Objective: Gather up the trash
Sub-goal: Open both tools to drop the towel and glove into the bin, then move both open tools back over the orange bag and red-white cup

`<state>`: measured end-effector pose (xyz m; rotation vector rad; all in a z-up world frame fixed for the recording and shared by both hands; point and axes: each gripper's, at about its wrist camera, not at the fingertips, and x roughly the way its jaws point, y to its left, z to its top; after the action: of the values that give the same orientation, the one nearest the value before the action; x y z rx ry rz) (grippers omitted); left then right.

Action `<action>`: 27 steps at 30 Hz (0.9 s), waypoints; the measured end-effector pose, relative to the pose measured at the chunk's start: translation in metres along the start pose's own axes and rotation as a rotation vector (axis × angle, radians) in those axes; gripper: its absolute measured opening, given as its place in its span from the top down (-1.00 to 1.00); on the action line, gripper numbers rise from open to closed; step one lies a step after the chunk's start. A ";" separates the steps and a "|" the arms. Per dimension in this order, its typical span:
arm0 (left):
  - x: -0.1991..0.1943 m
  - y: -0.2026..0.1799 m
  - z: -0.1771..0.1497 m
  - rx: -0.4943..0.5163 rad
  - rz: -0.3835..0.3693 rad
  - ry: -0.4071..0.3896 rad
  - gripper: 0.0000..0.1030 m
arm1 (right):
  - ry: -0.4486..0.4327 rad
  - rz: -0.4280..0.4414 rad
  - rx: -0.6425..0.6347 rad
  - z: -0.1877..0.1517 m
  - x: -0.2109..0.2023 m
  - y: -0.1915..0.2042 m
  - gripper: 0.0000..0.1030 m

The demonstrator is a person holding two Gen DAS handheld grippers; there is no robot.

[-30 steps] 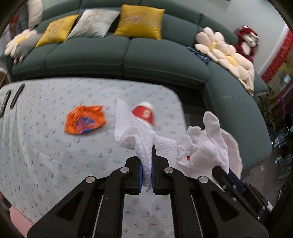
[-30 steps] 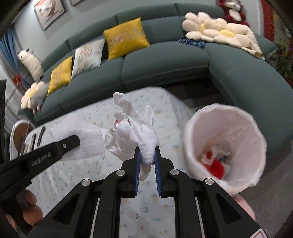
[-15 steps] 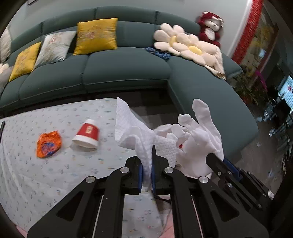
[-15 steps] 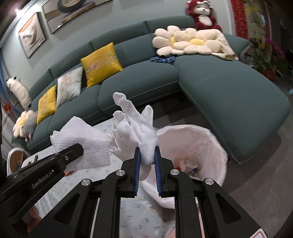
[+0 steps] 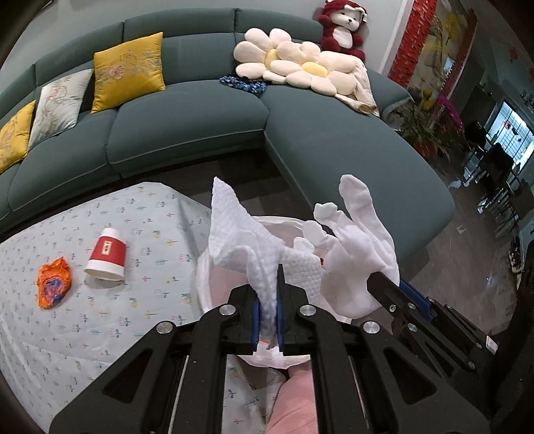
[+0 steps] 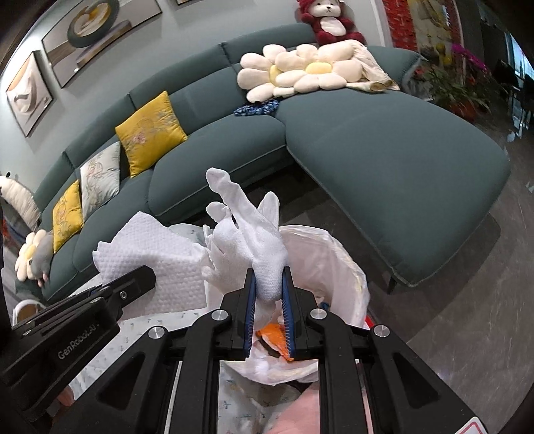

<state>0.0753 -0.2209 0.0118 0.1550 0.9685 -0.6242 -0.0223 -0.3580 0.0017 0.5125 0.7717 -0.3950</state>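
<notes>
My left gripper [image 5: 267, 297] is shut on a white paper towel [image 5: 240, 233], which stands up crumpled over the bin. My right gripper [image 6: 268, 293] is shut on a white cloth glove [image 6: 250, 240], held right beside the towel [image 6: 157, 260]. The glove [image 5: 360, 253] and the right gripper's finger [image 5: 383, 283] show at the right of the left wrist view. Below both hangs the white-lined trash bin [image 6: 337, 267], with orange and white scraps inside. On the patterned tablecloth [image 5: 66, 317] lie a tipped red-and-white paper cup [image 5: 106, 253] and an orange wrapper [image 5: 53, 282].
A dark green curved sofa [image 5: 333, 147] wraps behind the table and bin, with yellow and grey cushions, flower-shaped pillows [image 5: 290, 66] and a red plush bear [image 5: 340, 26]. Dark tiled floor [image 6: 467, 283] lies to the right. A pink surface [image 5: 293, 400] shows under the grippers.
Both grippers have swung to the right, from over the table to above the trash bin, still holding the towel and the glove. The cup and wrapper have slid to the left of view.
</notes>
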 end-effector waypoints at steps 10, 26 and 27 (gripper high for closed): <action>0.024 -0.006 0.001 -0.003 -0.005 0.021 0.72 | 0.040 -0.005 0.022 -0.001 0.022 -0.015 0.63; 0.036 0.013 0.000 -0.052 0.017 0.044 0.35 | 0.056 -0.019 0.018 -0.001 0.030 -0.010 0.59; 0.035 0.016 -0.001 -0.057 0.016 0.043 0.35 | 0.057 -0.021 0.014 -0.001 0.030 -0.008 0.59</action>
<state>0.0975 -0.2226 -0.0190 0.1264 1.0248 -0.5799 -0.0073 -0.3689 -0.0235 0.5309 0.8298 -0.4065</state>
